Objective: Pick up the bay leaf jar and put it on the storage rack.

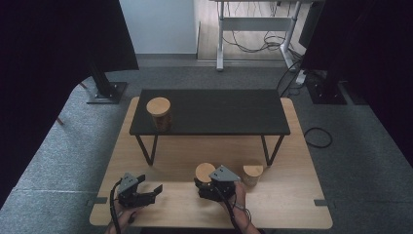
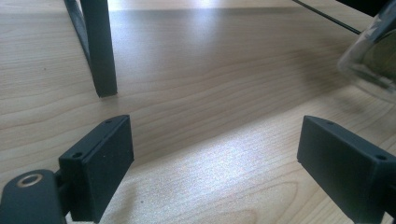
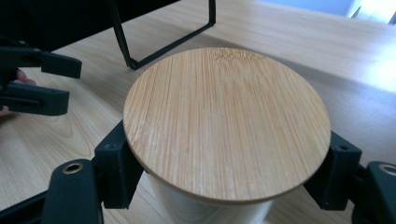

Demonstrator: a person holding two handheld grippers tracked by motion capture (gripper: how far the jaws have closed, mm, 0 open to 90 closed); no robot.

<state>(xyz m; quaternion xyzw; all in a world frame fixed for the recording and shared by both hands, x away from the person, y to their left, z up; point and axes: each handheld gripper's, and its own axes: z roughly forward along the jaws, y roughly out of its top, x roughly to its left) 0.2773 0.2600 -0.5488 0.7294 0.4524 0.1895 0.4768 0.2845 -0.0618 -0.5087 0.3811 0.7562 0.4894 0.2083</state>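
Observation:
A jar with a round bamboo lid (image 3: 224, 121) stands between the jaws of my right gripper (image 3: 227, 161), which press on its pale body just under the lid. In the high view this jar (image 1: 205, 171) is near the wooden table's front edge, with the right gripper (image 1: 205, 184) behind it. My left gripper (image 1: 150, 185) rests low at the front left, open with nothing in it. The left gripper view has its jaws wide apart (image 2: 219, 144) over bare wood, with a glass jar (image 2: 373, 56) at the right edge.
A second lidded jar (image 1: 253, 173) stands just right of the held one. A black shelf (image 1: 209, 113) on thin legs (image 2: 100, 51) spans the table's middle and carries a third lidded jar (image 1: 159, 113) at its left end. The left gripper (image 3: 32, 88) lies left of the held jar.

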